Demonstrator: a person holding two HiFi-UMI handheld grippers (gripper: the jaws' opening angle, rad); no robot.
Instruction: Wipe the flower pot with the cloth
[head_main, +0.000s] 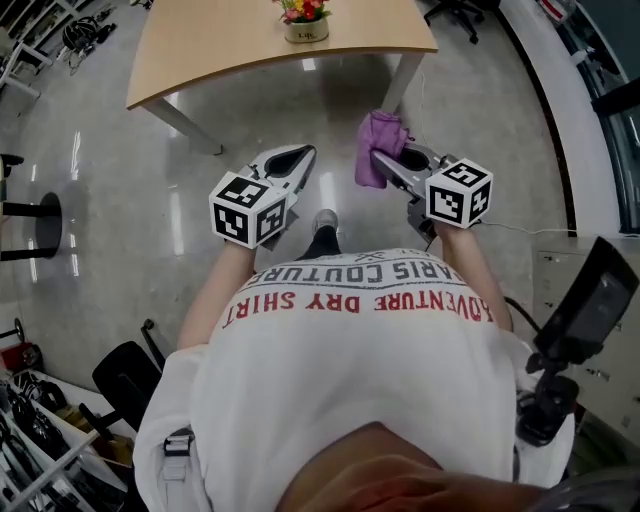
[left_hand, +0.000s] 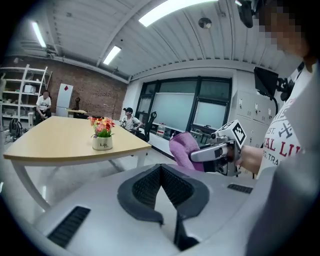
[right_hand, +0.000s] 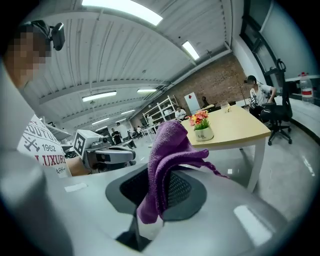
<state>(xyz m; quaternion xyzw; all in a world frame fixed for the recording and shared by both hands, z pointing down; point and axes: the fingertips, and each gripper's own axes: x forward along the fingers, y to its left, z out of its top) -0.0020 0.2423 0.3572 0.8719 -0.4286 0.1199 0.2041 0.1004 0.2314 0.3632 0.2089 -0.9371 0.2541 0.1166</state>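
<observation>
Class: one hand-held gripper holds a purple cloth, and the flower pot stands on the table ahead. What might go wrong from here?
1. The purple cloth hangs loosely from the right hand-held gripper, pinched at one fold, so it may slip out during wiping.
2. The small flower pot stands free near the table edge, and the left hand-held gripper is shut and empty. An unsteadied wipe may tip it.

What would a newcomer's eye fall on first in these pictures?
First the purple cloth, clamped in the right gripper and hanging over its jaws, in front of the person. Next the flower pot with red and yellow blooms, alone on the table ahead, clear of both grippers. The left gripper is shut and empty.
</observation>
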